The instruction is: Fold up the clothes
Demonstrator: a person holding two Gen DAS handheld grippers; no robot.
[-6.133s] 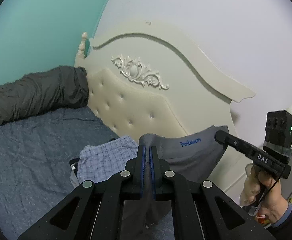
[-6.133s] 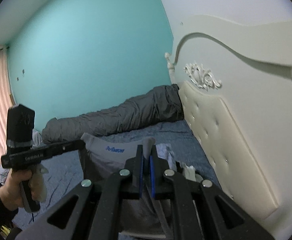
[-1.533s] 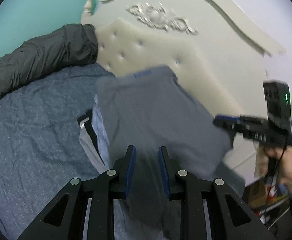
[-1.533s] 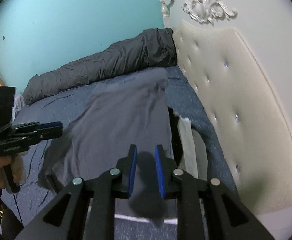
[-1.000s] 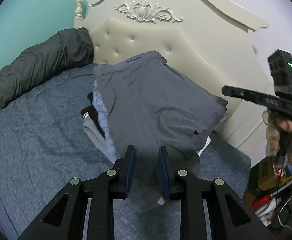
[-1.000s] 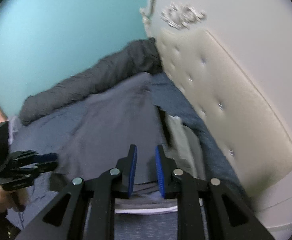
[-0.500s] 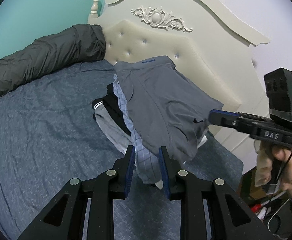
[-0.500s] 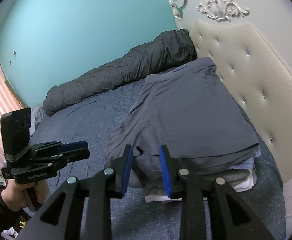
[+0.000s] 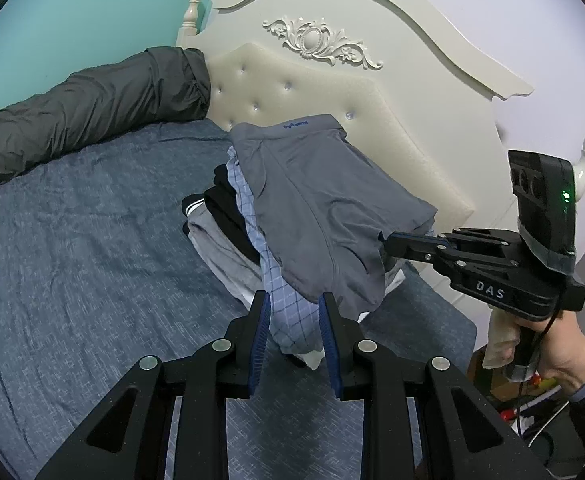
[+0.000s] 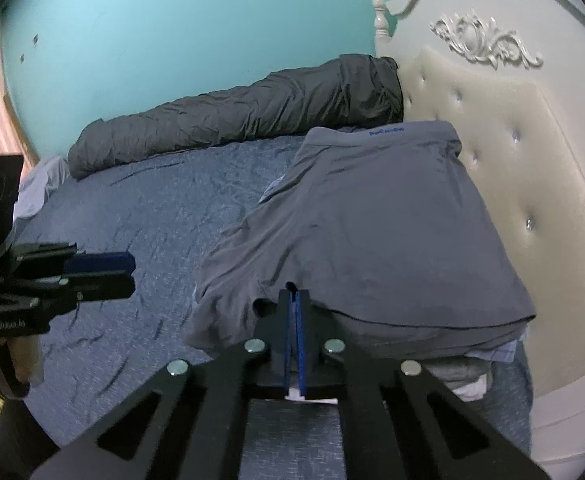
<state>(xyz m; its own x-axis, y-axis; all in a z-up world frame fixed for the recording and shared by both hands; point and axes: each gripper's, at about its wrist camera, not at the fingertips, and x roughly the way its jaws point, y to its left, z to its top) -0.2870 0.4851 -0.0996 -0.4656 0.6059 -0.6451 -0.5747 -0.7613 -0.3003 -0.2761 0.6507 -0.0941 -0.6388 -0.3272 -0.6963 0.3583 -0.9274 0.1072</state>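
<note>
A grey pair of shorts [image 9: 324, 204] with a blue logo on the waistband lies spread on top of a pile of folded clothes [image 9: 236, 240] near the headboard; it also shows in the right wrist view [image 10: 376, 232]. My left gripper [image 9: 294, 304] is open and empty, just in front of the pile's near end, over a blue checked garment [image 9: 280, 300]. My right gripper [image 10: 294, 300] is shut at the near hem of the grey shorts, and it is unclear whether cloth is pinched. It also shows in the left wrist view [image 9: 392, 245].
The pile sits on a blue bedspread [image 9: 72, 248] against a cream tufted headboard [image 9: 324, 96]. A rolled dark grey duvet [image 10: 244, 116] lies along the teal wall. Light cloth [image 10: 40, 184] lies at the far bed corner. Clutter sits on the floor [image 9: 532, 396] beside the bed.
Both grippers let go of the grey shorts, which dropped onto the pile. In the last half second my right gripper closed at the shorts' near hem; my left stayed open.
</note>
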